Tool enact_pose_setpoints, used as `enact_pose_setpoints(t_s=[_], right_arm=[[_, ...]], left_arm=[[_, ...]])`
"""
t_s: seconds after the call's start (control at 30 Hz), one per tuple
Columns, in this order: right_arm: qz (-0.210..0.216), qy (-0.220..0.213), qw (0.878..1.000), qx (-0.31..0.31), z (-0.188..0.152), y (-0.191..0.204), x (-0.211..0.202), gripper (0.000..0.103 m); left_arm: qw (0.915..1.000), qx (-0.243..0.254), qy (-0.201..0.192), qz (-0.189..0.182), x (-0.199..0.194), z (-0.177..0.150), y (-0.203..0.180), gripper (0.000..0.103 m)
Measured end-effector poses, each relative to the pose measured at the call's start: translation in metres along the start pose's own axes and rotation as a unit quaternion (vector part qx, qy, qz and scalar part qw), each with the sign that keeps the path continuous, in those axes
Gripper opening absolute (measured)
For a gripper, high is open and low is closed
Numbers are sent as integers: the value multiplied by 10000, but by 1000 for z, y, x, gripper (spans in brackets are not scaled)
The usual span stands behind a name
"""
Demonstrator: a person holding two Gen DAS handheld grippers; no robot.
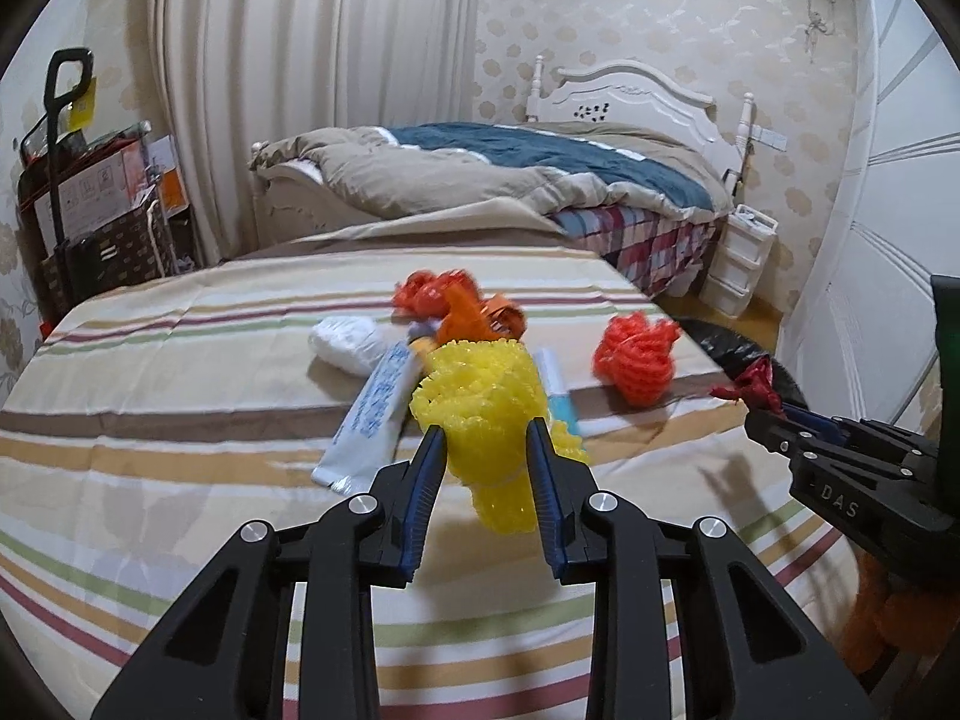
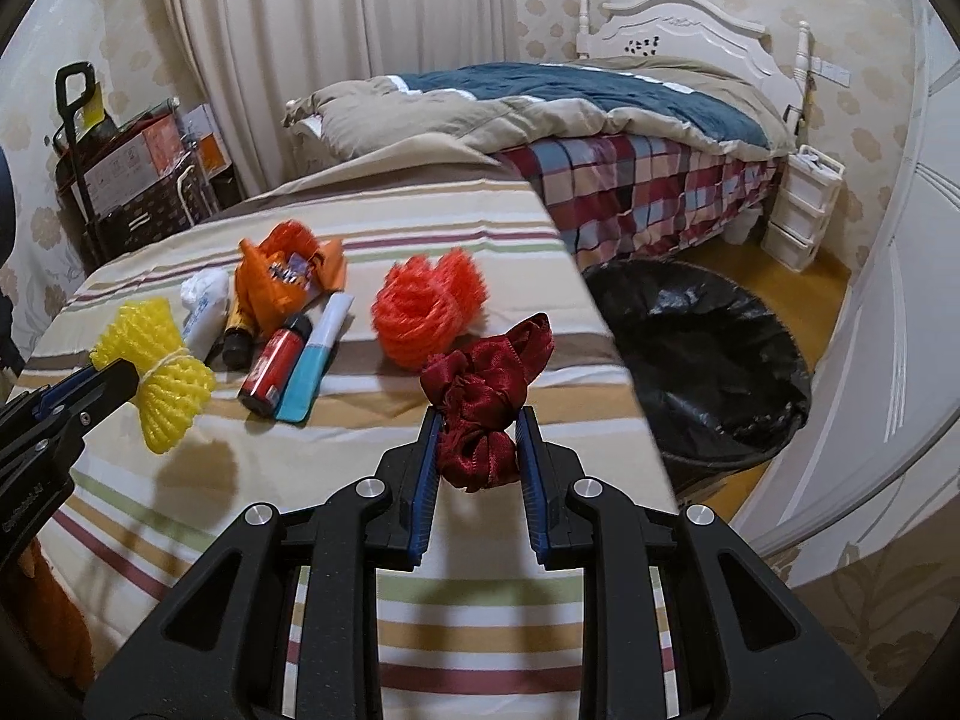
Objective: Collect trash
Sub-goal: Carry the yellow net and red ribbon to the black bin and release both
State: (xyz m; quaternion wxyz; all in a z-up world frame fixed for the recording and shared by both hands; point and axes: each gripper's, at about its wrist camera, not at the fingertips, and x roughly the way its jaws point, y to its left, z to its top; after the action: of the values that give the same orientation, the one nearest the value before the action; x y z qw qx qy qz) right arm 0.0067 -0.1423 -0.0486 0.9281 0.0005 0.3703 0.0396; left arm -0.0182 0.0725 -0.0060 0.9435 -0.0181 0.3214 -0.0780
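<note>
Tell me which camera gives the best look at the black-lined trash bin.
The right wrist view: the black-lined trash bin shows its whole open mouth on the floor beside the striped table. In the left wrist view only a sliver of the bin peeks past the table edge.

Ahead of my fingers, a clutter of tubes [image 2: 318, 354], a red can [image 2: 273, 369] and an orange net ball [image 2: 429, 309] crowds mid-frame on the striped sheet [image 2: 510, 222]. Lower frame lies bare. At right, the black-lined bin [image 2: 708, 348] gapes unobstructed below the edge.
</note>
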Motion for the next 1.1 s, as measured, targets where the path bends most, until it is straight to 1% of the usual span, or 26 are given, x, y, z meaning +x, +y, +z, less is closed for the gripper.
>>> enact_pose_setpoints(t_s=[0.13,0.3,0.5,0.63,0.83,0.93,1.1], right_arm=[[-135,-118,9998,119,11,-18,-3,24],[-367,-257,9986,297,27,-49,-2,24],[-571,-295,9965,539,44,-90,13,24],[-640,-252,9952,694,50,-116,28,24],[-710,-135,9936,871,55,-149,53,24],[-722,-49,9930,930,56,-162,66,24],[-738,35,9921,1018,58,-179,82,24]], left_arm=[[9997,128,-106,-176,1,14,-17,31],[9978,405,-215,-469,13,34,-51,31],[9944,695,-193,-778,42,55,-98,31],[9923,851,-139,-888,71,66,-129,31],[9906,985,103,-943,117,74,-163,31],[9899,1058,217,-923,133,74,-178,31],[9884,1286,280,-764,156,78,-199,31]])
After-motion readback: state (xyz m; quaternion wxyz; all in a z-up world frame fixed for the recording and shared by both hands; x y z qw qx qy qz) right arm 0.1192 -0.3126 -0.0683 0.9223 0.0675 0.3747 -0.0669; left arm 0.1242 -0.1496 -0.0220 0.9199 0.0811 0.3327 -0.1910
